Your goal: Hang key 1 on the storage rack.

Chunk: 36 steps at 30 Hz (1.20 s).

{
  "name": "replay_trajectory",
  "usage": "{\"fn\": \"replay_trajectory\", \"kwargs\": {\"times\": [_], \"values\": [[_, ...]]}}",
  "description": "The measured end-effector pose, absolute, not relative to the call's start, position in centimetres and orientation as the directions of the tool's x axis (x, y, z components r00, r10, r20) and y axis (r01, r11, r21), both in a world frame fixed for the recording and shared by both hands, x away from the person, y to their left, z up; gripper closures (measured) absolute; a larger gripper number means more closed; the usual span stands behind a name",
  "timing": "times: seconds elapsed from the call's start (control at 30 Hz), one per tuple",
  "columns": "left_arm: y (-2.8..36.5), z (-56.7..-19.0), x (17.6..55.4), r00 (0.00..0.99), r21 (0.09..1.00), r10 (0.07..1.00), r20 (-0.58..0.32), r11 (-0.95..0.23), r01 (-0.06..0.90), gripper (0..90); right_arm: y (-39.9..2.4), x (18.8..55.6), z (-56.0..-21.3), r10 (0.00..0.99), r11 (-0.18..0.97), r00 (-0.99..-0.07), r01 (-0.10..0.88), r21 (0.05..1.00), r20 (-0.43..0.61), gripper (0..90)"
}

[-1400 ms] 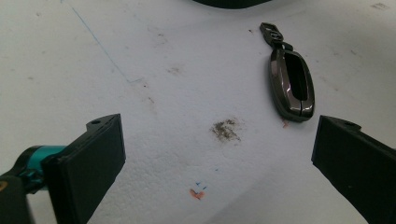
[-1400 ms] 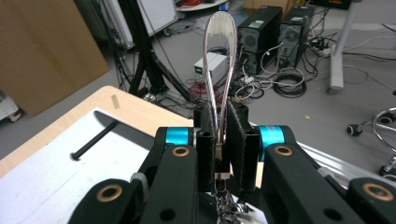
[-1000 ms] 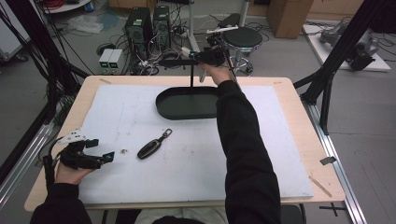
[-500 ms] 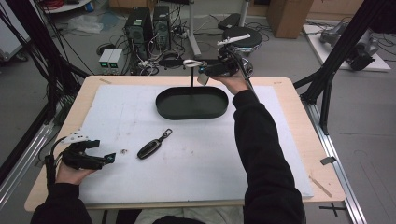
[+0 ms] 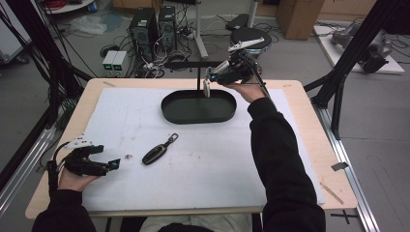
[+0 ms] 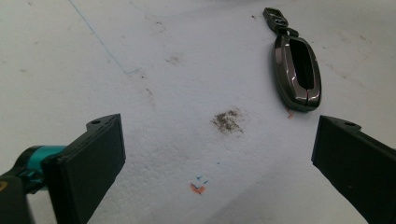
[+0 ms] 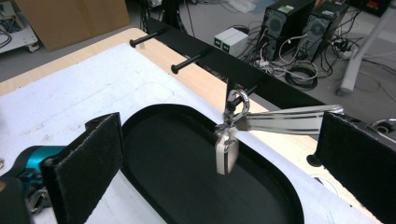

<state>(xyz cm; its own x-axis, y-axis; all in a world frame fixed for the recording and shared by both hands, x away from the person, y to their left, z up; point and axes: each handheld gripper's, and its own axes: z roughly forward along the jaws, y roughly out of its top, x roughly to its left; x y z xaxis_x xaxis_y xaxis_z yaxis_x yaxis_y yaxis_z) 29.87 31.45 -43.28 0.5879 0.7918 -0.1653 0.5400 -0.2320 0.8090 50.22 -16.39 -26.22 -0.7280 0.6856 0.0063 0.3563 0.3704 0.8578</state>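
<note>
Over the far rim of the black oval tray (image 5: 198, 116), right gripper (image 5: 209, 80) with jaws just spread wide, nothing pinched; silver key fob (image 7: 226, 154) hanging by its ring from a peg of the black rack (image 7: 261, 81) just ahead. At the near left corner, left gripper (image 5: 116, 164) released, resting on the white mat (image 5: 208, 164), dark key fob (image 6: 297, 72) lying just beyond.

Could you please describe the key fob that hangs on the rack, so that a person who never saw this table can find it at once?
At the far edge of the table stands a black rack with pegs, just behind the black oval tray. From one peg a silver key fob hangs by its ring over the tray. The other fob is dark and lies flat on the white mat.
</note>
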Motion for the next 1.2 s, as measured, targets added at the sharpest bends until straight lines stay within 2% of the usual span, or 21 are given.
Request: {"fn": "replay_trajectory", "kwargs": {"times": [0.5, 0.8, 1.2], "values": [[31.4, -43.3, 29.8, 0.589, 0.810, 0.792, -0.162, -0.234, 0.538, 3.3, -18.4, 48.1, -28.2, 0.683, 0.383, -0.730, 0.360, 0.851, 0.002, 0.7], [31.5, -43.2, 29.8, 0.586, 0.813, 0.793, -0.163, -0.228, 0.535, 3.3, -20.8, 45.3, -30.1, 0.703, 0.351, -0.711, 0.373, 0.859, 0.022, 0.7], [31.5, -43.1, 29.7, 0.586, 0.813, 0.794, -0.162, -0.229, 0.535, 3.3, -24.1, 42.1, -30.2, 0.722, 0.328, -0.692, 0.345, 0.879, 0.002, 0.7]]}}
